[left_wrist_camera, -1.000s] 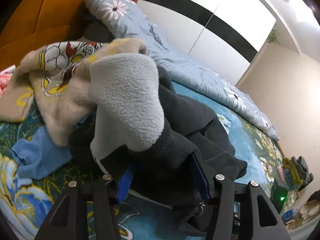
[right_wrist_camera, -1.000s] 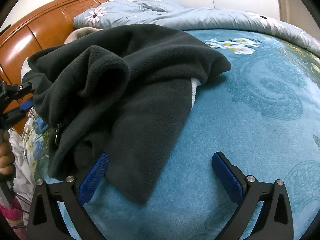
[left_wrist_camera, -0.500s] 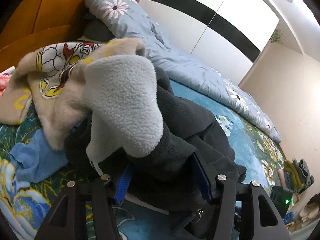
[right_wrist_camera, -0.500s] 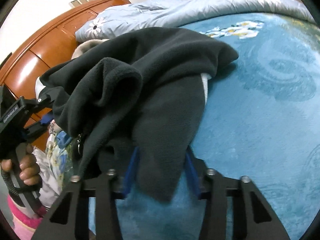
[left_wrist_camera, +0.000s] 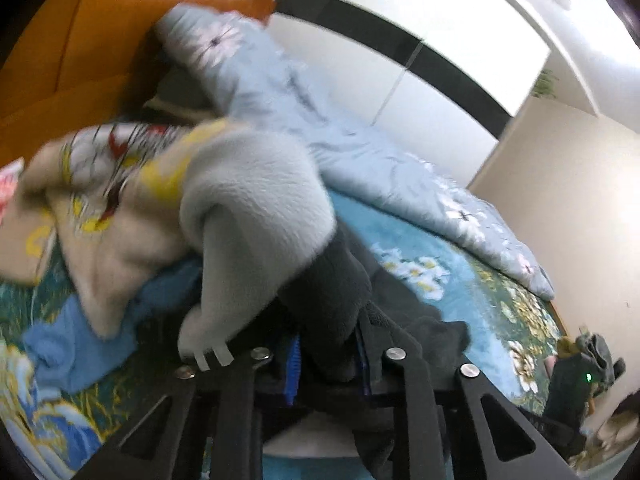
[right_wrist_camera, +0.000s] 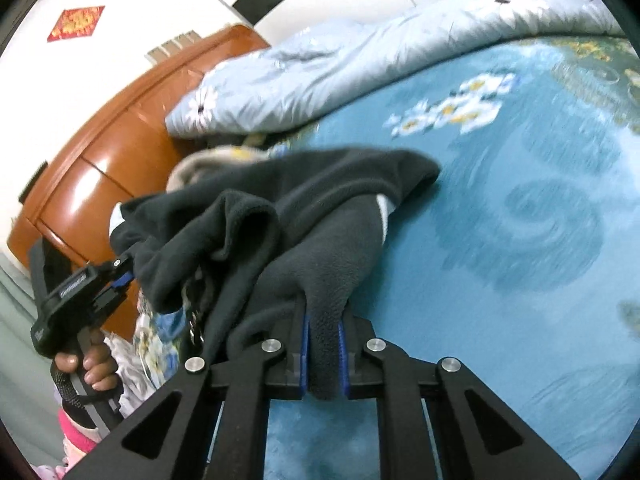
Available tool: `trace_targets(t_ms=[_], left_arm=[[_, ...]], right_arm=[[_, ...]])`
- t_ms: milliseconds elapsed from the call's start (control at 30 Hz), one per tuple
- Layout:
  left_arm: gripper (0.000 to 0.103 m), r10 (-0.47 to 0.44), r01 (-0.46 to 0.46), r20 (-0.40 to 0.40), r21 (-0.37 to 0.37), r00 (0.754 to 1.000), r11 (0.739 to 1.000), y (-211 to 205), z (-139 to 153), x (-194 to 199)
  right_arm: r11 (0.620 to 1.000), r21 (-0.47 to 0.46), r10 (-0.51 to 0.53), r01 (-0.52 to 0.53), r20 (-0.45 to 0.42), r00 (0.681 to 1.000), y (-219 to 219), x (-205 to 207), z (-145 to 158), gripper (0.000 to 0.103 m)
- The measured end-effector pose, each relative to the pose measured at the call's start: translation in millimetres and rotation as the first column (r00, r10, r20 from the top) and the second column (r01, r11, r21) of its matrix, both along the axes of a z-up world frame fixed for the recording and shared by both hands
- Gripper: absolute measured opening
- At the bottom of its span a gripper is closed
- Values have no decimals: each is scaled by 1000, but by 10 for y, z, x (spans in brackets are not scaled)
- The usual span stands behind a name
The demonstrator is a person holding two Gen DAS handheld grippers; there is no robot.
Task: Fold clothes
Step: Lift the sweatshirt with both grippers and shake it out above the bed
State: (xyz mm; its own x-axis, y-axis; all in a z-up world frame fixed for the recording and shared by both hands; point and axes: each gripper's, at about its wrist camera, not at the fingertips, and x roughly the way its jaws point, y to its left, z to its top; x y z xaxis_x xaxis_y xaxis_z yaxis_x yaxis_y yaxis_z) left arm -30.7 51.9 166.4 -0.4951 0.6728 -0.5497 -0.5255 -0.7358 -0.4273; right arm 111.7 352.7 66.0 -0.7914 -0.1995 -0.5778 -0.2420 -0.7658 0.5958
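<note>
**Both grippers pinching the dark fleece over the bed**

From the left wrist, we are seeing our left gripper [left_wrist_camera: 326,354] clamping a bunched fold of the dark fleece jacket [left_wrist_camera: 332,296], jaws nearly together around it. The jacket's grey lining [left_wrist_camera: 256,216] is billowing just above and left of the jaws, with a beige cartoon sweater [left_wrist_camera: 100,208] farther left and a blue cloth [left_wrist_camera: 76,344] below it.

From the right wrist, we are watching our right gripper [right_wrist_camera: 324,354] squeezing a narrow strip of the jacket's edge between its blue pads [right_wrist_camera: 305,354], almost closed. The garment is draping up and left of the jaws, hanging over the teal bedspread [right_wrist_camera: 520,240], reaching to the left gripper, which is gripping its other end.
</note>
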Motion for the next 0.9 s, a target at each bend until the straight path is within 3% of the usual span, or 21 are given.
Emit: trace_targets(t_ms=[233, 467, 567, 667, 733, 900], left_arm=[[15, -121, 128, -89, 83, 989, 988, 385, 598, 191], [14, -259, 289, -159, 208, 953, 934, 704, 1081, 547], [9, -251, 300, -211, 248, 945, 921, 685, 1251, 660], [6, -183, 266, -287, 285, 940, 921, 538, 1367, 692], [6, -135, 225, -308, 279, 942, 934, 506, 1373, 642], [6, -183, 208, -168, 149, 969, 967, 905, 927, 367]], right_arm=[[994, 36, -100, 103, -90, 991, 599, 447, 473, 11], [949, 118, -269, 291, -172, 948, 1261, 1389, 1120, 11], [925, 161, -308, 345, -217, 927, 1411, 1773, 1428, 11], [905, 202, -329, 375, -228, 916, 1486, 1981, 1607, 11], [895, 219, -348, 389, -203, 915, 1571, 2005, 1577, 11], [900, 190, -393, 393, -40, 919, 1850, 1722, 998, 11]])
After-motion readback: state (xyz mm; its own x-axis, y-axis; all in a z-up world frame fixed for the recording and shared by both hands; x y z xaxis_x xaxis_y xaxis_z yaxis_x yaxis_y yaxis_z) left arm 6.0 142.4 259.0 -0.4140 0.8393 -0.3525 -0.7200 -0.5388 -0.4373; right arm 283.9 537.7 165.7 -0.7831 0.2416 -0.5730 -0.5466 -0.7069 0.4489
